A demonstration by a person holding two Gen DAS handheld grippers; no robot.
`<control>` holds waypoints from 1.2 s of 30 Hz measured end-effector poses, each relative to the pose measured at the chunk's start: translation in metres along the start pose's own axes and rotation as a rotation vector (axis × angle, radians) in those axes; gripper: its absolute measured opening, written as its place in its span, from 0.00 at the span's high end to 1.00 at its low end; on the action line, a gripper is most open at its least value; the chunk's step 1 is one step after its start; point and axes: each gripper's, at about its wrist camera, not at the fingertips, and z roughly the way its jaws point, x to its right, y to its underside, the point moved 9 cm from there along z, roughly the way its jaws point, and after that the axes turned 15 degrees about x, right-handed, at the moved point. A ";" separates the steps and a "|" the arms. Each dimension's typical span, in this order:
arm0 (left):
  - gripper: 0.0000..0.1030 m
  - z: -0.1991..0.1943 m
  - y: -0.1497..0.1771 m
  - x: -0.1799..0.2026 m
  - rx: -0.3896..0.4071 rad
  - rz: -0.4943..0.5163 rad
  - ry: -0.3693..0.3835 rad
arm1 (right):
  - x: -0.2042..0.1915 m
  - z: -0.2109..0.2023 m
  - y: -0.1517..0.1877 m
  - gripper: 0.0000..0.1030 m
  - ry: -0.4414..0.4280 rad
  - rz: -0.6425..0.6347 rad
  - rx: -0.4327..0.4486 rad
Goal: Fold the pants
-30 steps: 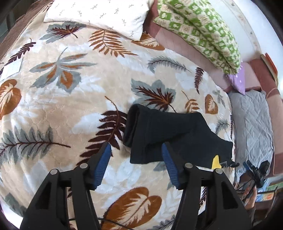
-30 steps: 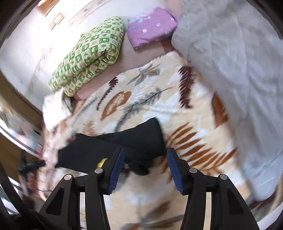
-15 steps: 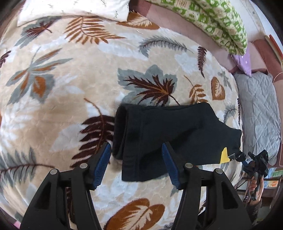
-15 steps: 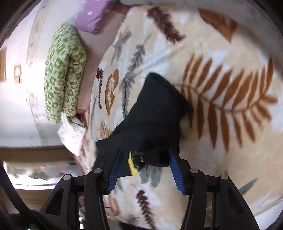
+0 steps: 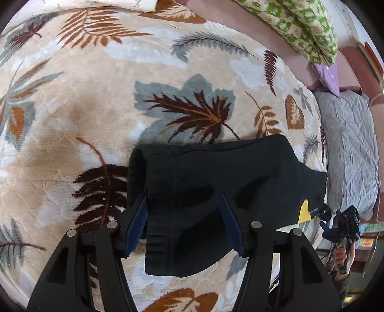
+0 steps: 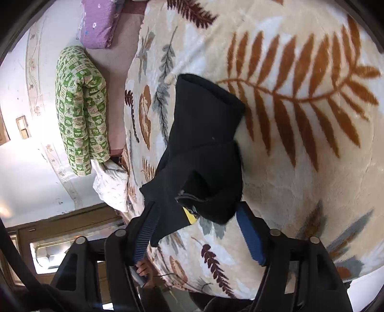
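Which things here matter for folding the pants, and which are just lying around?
For the job:
black pants
left claw
right claw, just opened
leaf-print blanket

Lying about:
green quilt
purple pillow
grey quilt
white pillow

No readable text anywhere, yellow tag (image 5: 304, 211) on the black pants (image 5: 216, 182) blank from here, no brand, no numbers

The left gripper (image 5: 183, 222) hangs with jaws apart over the folded black pants (image 5: 216, 192) on a leaf-print blanket (image 5: 96, 108), its pads astride the waistband end, a green quilt (image 5: 304, 26) lying beyond.
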 end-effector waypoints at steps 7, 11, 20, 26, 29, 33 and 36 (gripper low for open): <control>0.43 -0.011 -0.008 0.003 0.070 -0.026 0.025 | 0.005 0.014 -0.009 0.29 -0.061 0.102 0.046; 0.65 -0.011 -0.006 0.001 0.084 -0.028 0.005 | 0.004 0.022 -0.011 0.61 -0.041 0.068 0.098; 0.79 -0.016 -0.010 -0.009 0.139 -0.188 0.036 | -0.051 0.002 -0.028 0.85 0.109 -0.385 0.304; 0.92 -0.029 -0.017 -0.001 0.173 -0.182 0.049 | -0.143 -0.009 -0.023 0.86 0.038 -0.758 0.428; 0.92 -0.025 -0.016 -0.007 0.174 -0.164 0.000 | -0.139 -0.002 -0.025 0.86 0.053 -0.791 0.438; 0.92 -0.017 -0.011 -0.018 0.140 -0.162 -0.049 | -0.090 0.019 -0.041 0.86 0.155 -0.759 0.415; 0.92 -0.016 -0.007 -0.022 0.115 -0.164 -0.023 | -0.064 0.021 -0.050 0.86 0.169 -0.715 0.413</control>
